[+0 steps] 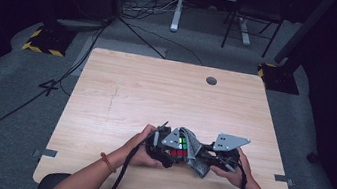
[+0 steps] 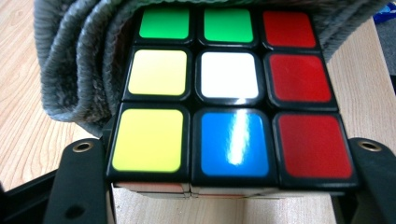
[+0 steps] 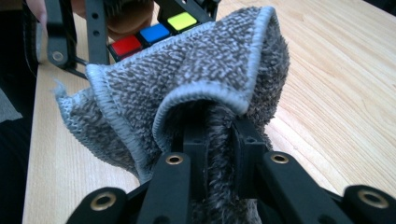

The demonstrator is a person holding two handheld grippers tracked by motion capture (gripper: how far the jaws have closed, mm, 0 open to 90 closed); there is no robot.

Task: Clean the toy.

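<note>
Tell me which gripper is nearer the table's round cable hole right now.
Right. The right gripper, shut on the grey cloth, sits almost straight below the hole in the high view; the left gripper, shut on the puzzle cube, sits farther to the left.

One puzzle cube [image 2: 231,100], one grey cloth [image 3: 187,88], two hand-held grippers, one table [image 1: 157,88].

A recording lab: lone wooden table [image 1: 121,92], grey carpet, floor cables [image 1: 18,107], hazard-striped stand bases [image 1: 42,43].
</note>
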